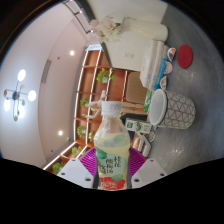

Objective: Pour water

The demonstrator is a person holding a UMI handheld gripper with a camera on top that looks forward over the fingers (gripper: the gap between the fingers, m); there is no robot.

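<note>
My hand-held gripper (110, 172) grips a bottle (112, 150) at lower centre, both pads pressing it; white cup (178, 108) at right.

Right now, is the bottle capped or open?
Capped: the bottle between the tongs shows a white cap on its neck. View is tilted.

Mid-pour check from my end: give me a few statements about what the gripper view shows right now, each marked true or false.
1. The gripper holds a bottle between its fingers. True.
2. The bottle's cap is red. False: it is white.
3. A ceiling light is in view, so the camera is tilted. True.
4. A white cup with a dark pattern sits beyond the bottle. True.
5. The bottle's label is plain blue. False: it shows pink and green.
</note>
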